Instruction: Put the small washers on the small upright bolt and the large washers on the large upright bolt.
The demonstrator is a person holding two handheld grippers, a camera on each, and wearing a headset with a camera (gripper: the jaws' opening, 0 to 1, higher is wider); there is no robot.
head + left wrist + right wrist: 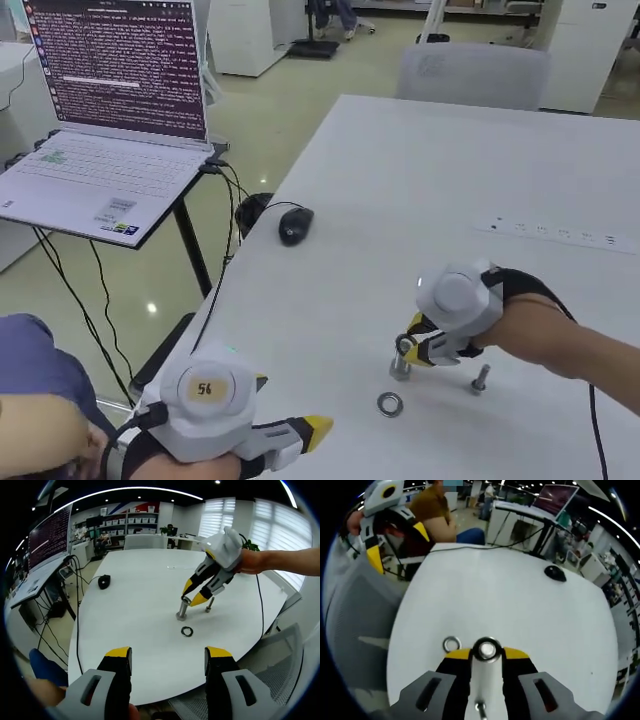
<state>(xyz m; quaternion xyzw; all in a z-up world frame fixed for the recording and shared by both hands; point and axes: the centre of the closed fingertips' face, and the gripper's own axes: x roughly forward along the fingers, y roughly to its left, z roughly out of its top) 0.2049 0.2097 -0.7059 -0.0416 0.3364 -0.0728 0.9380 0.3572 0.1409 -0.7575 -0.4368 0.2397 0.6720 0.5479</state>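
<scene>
My right gripper (415, 349) is shut on a large washer (185, 599), holding it at the top of the large upright bolt (400, 369). In the right gripper view the washer (486, 640) rings the bolt top between the yellow fingertips. The small upright bolt (481, 378) stands just right of the large one, under my right hand. A second washer (390, 404) lies flat on the white table in front of the bolts, and shows as a ring (451, 643) in the right gripper view. My left gripper (168, 656) is open and holds nothing, low at the table's near edge.
A black mouse (295, 226) with its cable lies at the table's left edge (250, 250). A laptop (110, 150) stands on a stand beyond that edge. A white power strip (560, 236) lies at the back right, and a grey chair (470, 72) is at the far end.
</scene>
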